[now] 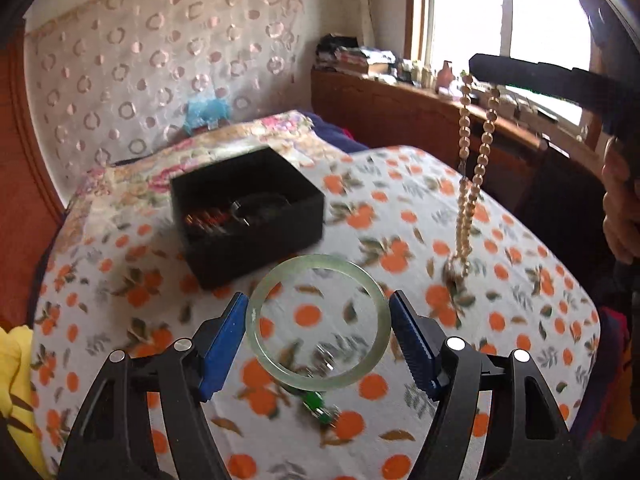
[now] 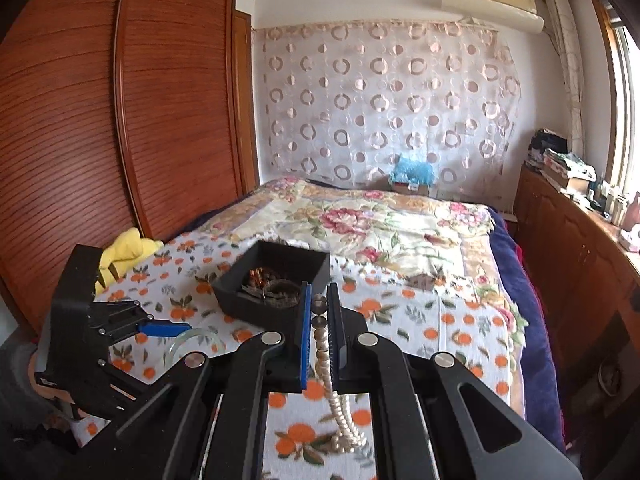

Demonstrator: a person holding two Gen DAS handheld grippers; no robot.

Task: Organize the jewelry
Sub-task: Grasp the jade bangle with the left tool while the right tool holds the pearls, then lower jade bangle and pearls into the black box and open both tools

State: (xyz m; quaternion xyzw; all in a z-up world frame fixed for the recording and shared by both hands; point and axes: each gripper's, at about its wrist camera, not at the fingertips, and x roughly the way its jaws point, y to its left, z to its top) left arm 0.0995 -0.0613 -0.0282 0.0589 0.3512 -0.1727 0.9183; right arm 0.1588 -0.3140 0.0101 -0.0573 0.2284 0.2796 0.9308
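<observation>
Two grippers were at work above a bed covered with an orange-print sheet (image 1: 500, 240). The left gripper (image 1: 318, 320) had its blue fingers (image 1: 224, 344) spread wide around a pale green bangle (image 1: 318, 316), each pad meeting the ring's outer rim on opposite sides, so the bangle was gripped and tilted above the sheet. Through the ring, small silvery pieces (image 1: 324, 360) lay on the fabric, too blurred to name, and a green-stoned item (image 1: 316, 406) sat just below them.

The right gripper (image 2: 319, 312) had its fingers closed on a string of pale beads (image 2: 328, 364); the beads ran between the pads and hung down in a long double strand, their lower end near the sheet. In the left wrist view that necklace (image 1: 476, 168) dangled to the right of the bangle, well apart from it.

A black open box (image 1: 248, 208) rested on the bed beyond both grippers, holding dark and reddish jewelry (image 2: 264, 280). A yellow cloth (image 2: 124, 248) lay at the sheet's left edge, beside a wooden wardrobe (image 2: 120, 100).
</observation>
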